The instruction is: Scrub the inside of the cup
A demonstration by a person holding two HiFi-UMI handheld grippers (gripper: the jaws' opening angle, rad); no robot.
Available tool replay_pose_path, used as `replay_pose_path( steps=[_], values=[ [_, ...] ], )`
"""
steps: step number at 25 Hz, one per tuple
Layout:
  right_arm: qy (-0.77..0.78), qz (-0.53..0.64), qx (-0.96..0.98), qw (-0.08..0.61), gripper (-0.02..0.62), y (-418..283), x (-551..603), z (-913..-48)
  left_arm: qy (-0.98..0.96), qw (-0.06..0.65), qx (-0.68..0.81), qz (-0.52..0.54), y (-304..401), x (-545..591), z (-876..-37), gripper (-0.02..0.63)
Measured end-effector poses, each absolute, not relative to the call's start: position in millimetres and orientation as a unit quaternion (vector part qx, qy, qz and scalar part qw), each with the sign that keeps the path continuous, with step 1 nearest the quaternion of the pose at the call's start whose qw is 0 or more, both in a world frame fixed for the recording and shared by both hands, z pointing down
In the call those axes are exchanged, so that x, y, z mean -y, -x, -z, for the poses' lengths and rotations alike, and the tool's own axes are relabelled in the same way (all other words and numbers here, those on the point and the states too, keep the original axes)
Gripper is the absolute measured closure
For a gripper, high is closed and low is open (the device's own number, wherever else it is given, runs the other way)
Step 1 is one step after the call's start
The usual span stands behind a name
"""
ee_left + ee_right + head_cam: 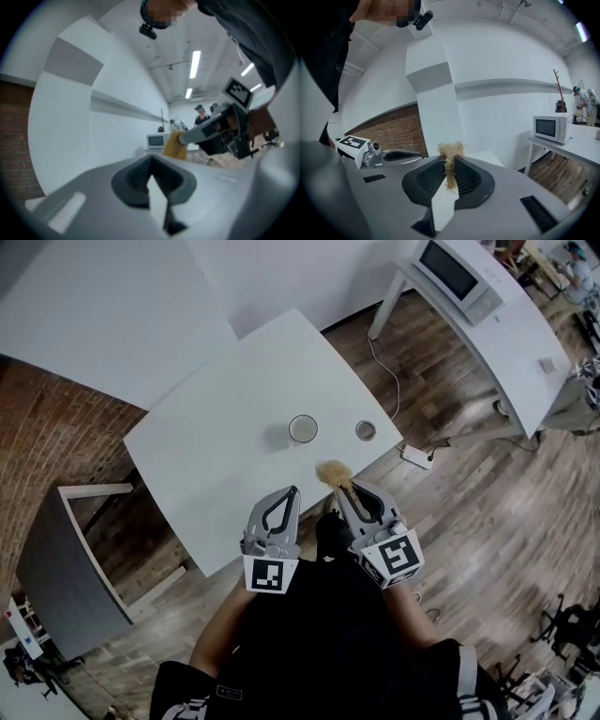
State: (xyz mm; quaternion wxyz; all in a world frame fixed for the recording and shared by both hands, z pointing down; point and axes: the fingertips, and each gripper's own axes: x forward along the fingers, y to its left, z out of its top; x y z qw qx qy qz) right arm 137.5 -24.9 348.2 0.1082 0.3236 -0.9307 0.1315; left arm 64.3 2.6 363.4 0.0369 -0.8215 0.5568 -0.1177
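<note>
On the white table, cup: stands upright with its mouth up, near the centre of the head view and close to the table's near corner; nothing touches it.
Beside the cup: a smaller round container sits to its right in the frame, apart from it.
Scrubber: a tuft of tan fibre, below and a little right of the cup in the frame, over the table's near edge; it is outside the cup and apart from it.
Right gripper: jaws clamped on the scrubber, with the tuft sticking out past the tips toward the cup.
Left gripper: jaws together with nothing between them; it is held at lower centre of the frame, beside the right one and well short of the cup.
Step in hand: by my reading, the approach. The scrubber is gripped, but no scrubbing has begun.
Next move: it calls for carrying the tuft up the frame to the cup's mouth and lowering it inside.
Left side's part: the cup stands loose, so it would likely slide or tip under scrubbing; the left jaws would have to part and take its wall first.
</note>
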Motion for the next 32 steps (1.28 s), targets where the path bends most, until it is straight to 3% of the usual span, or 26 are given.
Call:
replay_pose_path(
  steps=[5, 9, 11, 19, 27, 32],
  values=[
    [-0.266, -0.124, 0.946, 0.136, 0.551, -132, 64, -365, 0.786, -0.015, -0.608, 0.111, -56, 28, -400, 0.601],
    [-0.247, -0.140, 0.946, 0.158, 0.551, -127, 80, -383, 0.777, -0.039, -0.602, 0.179, -44, 45, -443, 0.595],
    [-0.235, -0.140, 0.949, 0.159, 0.551, -121, 86, -394, 0.778, -0.063, -0.596, 0.188, -38, 54, -464, 0.546],
    [-0.228, -0.152, 0.940, 0.203, 0.551, -97, 110, -433, 0.782, -0.127, -0.551, 0.262, -17, 78, -557, 0.469],
    [-0.199, -0.130, 0.930, 0.280, 0.551, -70, 138, -481, 0.797, -0.111, -0.501, 0.319, -24, 104, -603, 0.471],
    [-0.161, -0.160, 0.914, 0.335, 0.551, -47, 140, -523, 0.804, -0.107, -0.501, 0.302, -28, 113, -607, 0.526]
  ],
)
